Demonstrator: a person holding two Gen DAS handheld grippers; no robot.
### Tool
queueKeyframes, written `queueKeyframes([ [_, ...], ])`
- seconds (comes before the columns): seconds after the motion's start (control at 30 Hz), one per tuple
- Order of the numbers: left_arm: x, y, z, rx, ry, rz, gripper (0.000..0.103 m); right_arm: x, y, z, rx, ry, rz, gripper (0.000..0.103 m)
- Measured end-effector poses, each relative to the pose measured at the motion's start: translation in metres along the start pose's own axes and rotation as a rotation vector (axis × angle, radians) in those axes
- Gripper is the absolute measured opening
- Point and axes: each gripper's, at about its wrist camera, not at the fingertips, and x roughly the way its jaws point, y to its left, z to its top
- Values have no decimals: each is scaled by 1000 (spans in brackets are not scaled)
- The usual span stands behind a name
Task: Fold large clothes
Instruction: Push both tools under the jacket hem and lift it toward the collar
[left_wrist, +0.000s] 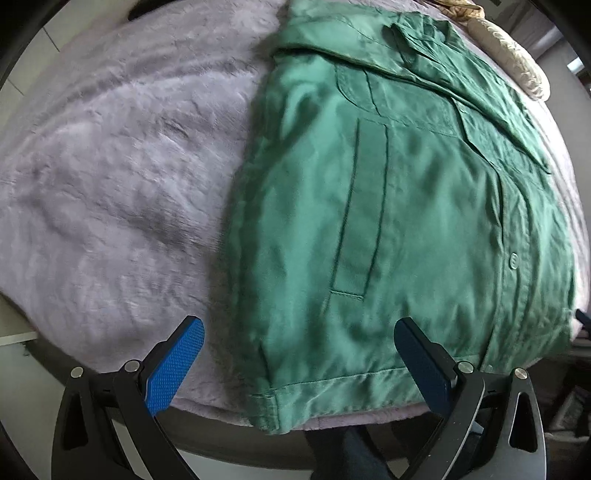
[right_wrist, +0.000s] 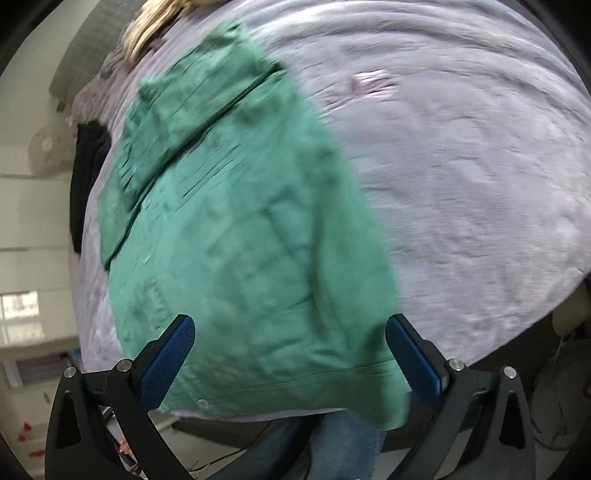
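A green button-up shirt (left_wrist: 388, 206) lies front up on a bed with a lilac fuzzy blanket (left_wrist: 110, 184), its sides folded in and its hem at the near edge. My left gripper (left_wrist: 299, 332) is open and empty, hovering above the hem's left corner. In the right wrist view the same shirt (right_wrist: 240, 240) is blurred by motion, its hem hanging slightly over the blanket (right_wrist: 461, 184) edge. My right gripper (right_wrist: 290, 328) is open and empty above the hem's right part.
A cream pillow (left_wrist: 513, 55) lies at the head of the bed. A dark garment (right_wrist: 86, 177) hangs off the far bed side. The person's jeans (right_wrist: 343, 443) show below the bed edge. Floor and furniture lie beyond.
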Motion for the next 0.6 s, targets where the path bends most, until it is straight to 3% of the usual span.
queueKeyframes([
  [0.17,12,-2,-4,11,36,-81,103,18,-34,-6,42,63,26,103],
  [0.33,18,-8,-15,43,57,-82,103,35,-45,-20,88,110,104,103],
  [0.53,9,-4,-25,43,52,-153,103,24,-28,-27,114,96,395,103],
  [0.6,8,-5,-27,54,59,-154,103,23,-23,-26,114,79,436,103],
])
